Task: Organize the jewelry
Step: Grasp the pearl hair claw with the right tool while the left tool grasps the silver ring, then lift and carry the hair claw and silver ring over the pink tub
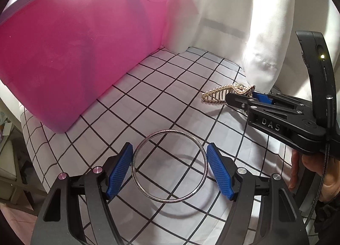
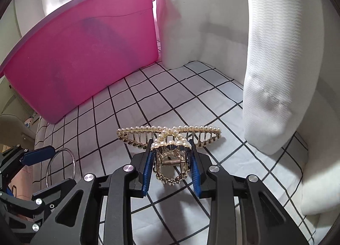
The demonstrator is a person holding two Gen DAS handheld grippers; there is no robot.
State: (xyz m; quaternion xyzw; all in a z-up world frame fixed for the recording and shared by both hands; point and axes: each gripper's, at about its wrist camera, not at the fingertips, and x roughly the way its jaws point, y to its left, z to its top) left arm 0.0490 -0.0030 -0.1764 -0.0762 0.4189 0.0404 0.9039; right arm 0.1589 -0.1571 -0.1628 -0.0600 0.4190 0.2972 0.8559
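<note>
Jewelry here is lying in two pieces on the black-gridded white cloth (image 1: 170, 79): a silver bangle (image 1: 169, 166) near the left side and a pearl-studded gold hair claw (image 2: 170, 138) further right.

The left gripper (image 1: 169, 170) is sitting with its blue pads (image 1: 218, 172) spread wide on either side of the bangle, the ring lying flat between them. The pads look very close to the rim or just touching it; I cannot tell which.

The right gripper (image 2: 172, 166) is closing narrowly on the claw's spring-hinged handle end, its pads pressing both sides. The claw's long toothed row is running left to right, across the fingers, at its far end.

A pink plastic bin (image 2: 85, 53) is standing at the far left, well apart from both pieces, with white curtain (image 2: 272, 74) hanging on the right.

Each piece is lying straight ahead of its own gripper, so the coming move likely turns on carrying them far and left to the bin, which is nearer the left hand.
</note>
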